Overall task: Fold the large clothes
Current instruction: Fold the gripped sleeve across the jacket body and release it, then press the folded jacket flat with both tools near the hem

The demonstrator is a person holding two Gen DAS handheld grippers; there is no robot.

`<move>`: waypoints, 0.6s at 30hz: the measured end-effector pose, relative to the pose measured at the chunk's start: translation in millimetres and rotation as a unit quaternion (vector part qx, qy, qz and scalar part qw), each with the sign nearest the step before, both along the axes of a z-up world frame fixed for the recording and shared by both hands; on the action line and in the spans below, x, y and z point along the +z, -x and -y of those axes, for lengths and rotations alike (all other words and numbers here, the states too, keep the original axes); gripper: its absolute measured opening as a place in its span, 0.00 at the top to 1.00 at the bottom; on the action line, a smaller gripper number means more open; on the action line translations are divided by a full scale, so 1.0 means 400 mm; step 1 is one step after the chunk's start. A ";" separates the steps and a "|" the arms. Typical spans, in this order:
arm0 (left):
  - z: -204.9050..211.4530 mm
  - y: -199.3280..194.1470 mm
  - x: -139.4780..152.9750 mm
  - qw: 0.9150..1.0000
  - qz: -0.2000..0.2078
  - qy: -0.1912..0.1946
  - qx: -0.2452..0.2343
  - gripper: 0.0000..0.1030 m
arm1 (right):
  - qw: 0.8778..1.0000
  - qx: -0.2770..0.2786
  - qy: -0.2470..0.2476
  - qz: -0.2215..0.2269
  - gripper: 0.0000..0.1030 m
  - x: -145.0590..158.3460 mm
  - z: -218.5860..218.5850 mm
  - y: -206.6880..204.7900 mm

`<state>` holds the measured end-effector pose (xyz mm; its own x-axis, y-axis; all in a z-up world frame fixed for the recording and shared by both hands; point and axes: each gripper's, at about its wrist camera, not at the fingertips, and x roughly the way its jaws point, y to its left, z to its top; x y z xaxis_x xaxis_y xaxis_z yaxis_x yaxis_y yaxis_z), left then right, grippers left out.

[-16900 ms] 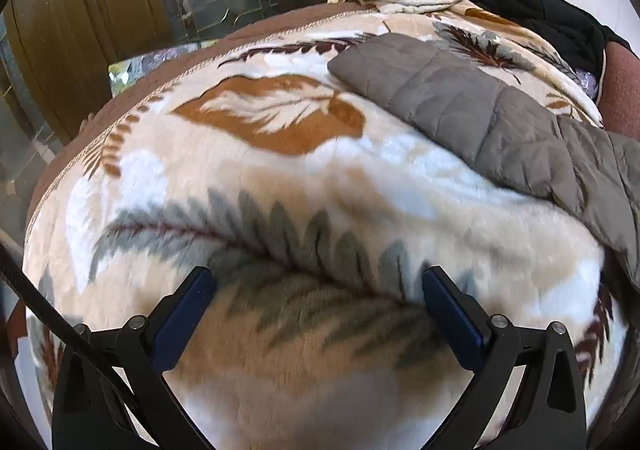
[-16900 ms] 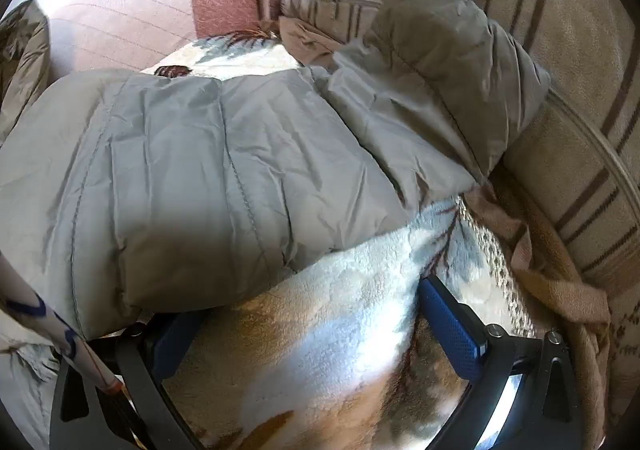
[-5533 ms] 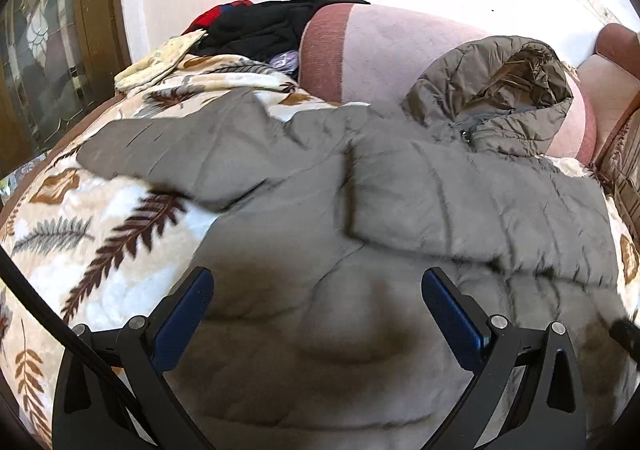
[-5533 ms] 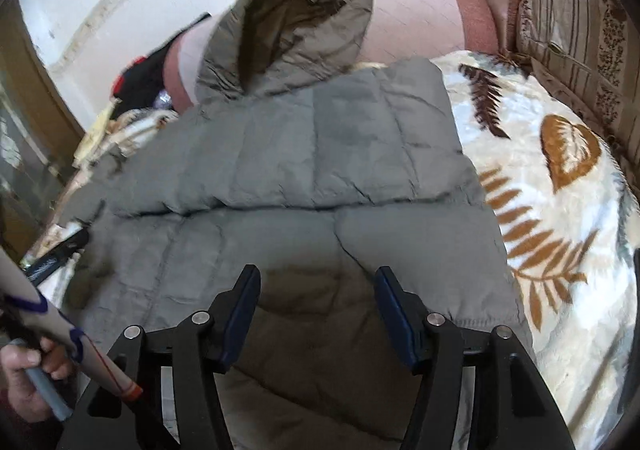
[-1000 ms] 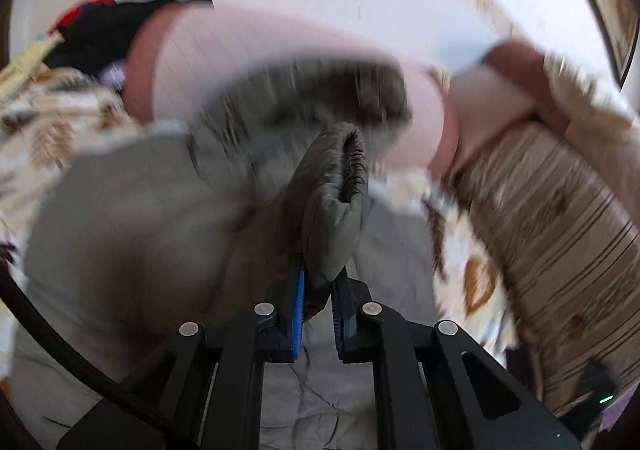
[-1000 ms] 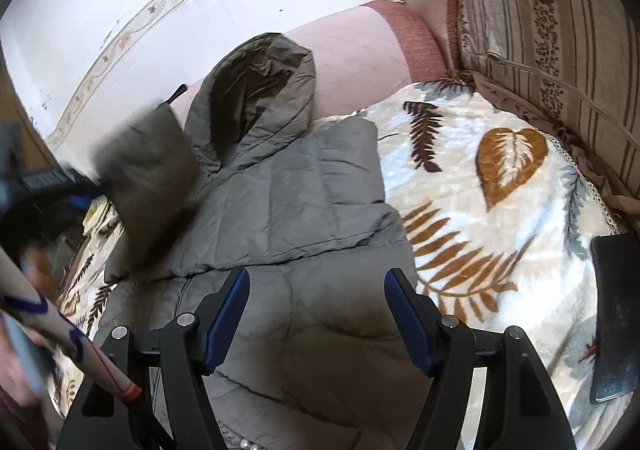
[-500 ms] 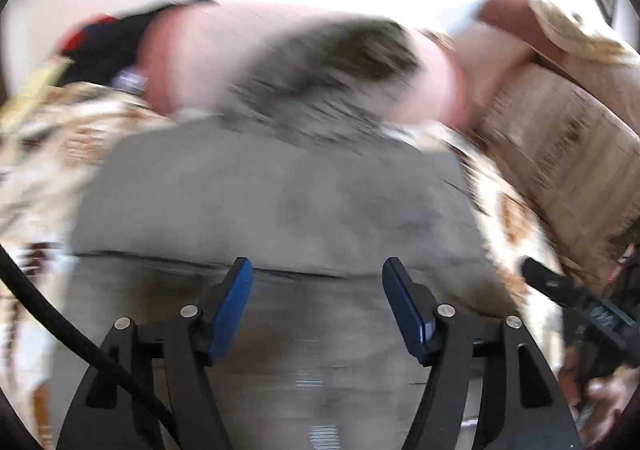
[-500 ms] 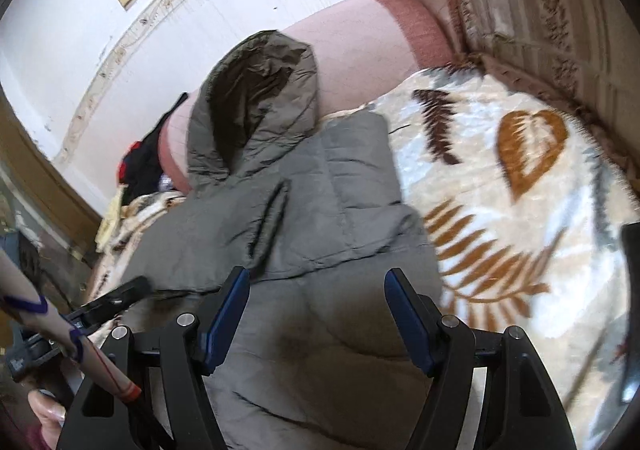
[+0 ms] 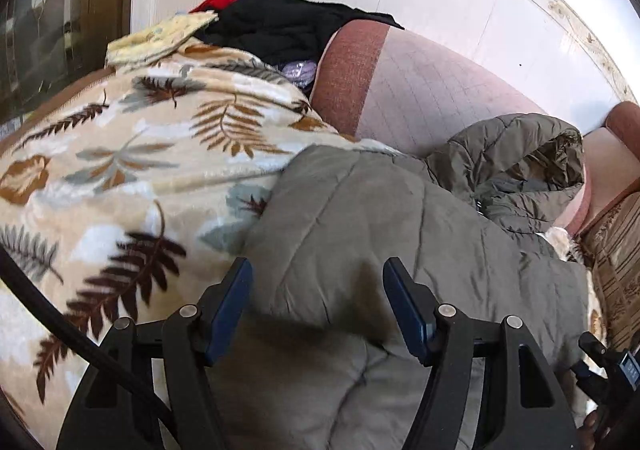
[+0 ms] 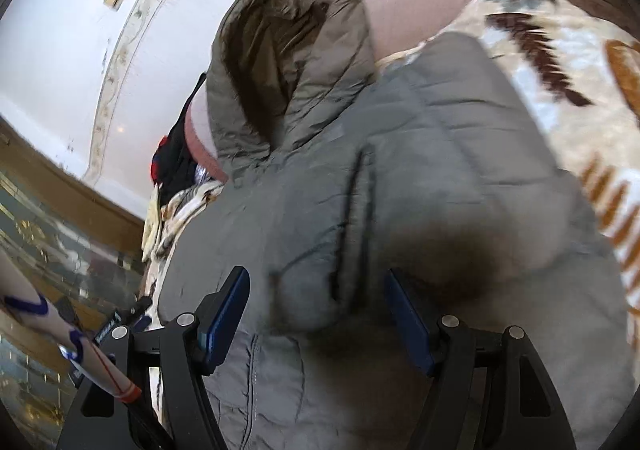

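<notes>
Jacket [image 9: 400, 234] on leaf-print blanket [image 9: 132, 178], left hand-held gripper [image 9: 316, 306] spread, right hand-held gripper [image 10: 316, 310] closing, both empty

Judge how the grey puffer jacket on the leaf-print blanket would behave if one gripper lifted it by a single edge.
The puffer jacket would probably sag and drape rather than hold shape: its quilted panels already crease and fold where the sleeves lie across the body. Its shell looks smooth and slightly shiny, so it may slide in the pads. The hood props against the cushion and would likely flop over once lifted.
</notes>
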<state>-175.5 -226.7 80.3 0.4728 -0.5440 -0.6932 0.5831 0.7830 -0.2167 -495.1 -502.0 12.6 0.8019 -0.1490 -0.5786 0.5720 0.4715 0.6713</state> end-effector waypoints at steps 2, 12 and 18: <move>0.009 -0.014 -0.021 1.000 0.000 -0.011 0.003 0.35 | 1.000 0.009 0.009 -0.010 0.75 -0.005 0.003 -0.015; 0.088 0.045 -0.099 0.990 0.072 -0.118 -0.011 0.30 | 0.984 -0.037 0.114 -0.133 0.76 -0.012 -0.002 0.007; 0.077 0.132 -0.024 0.983 0.158 -0.097 0.001 0.30 | 0.979 -0.064 0.139 -0.137 0.63 0.028 -0.020 0.044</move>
